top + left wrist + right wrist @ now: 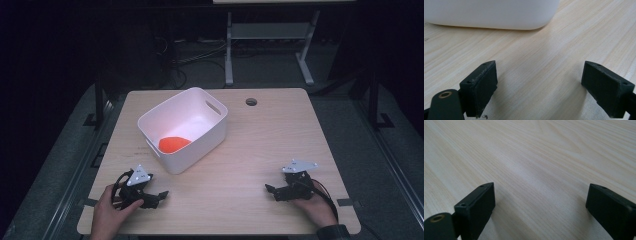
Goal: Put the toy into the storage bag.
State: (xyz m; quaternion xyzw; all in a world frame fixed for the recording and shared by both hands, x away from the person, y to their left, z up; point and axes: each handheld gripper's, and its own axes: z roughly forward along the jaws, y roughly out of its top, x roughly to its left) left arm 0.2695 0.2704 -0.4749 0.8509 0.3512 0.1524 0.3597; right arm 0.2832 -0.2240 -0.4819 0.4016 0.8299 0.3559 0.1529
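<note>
A white plastic bin (200, 127) with handle slots stands on the left half of the wooden table (260, 145). Inside it lies an orange object (173, 144). My left gripper (159, 197) rests on the table near the front left, below the bin, open with nothing between its jaws. In the left gripper view the bin's rounded wall (491, 15) is just ahead of the left gripper (539, 86). My right gripper (271, 192) rests at the front right, open and empty; the right gripper view has the gripper (539, 207) over bare wood.
A round cable hole (251, 102) sits near the table's far edge. Beyond the table stand the legs of another desk (228, 50) and cables on a dark floor.
</note>
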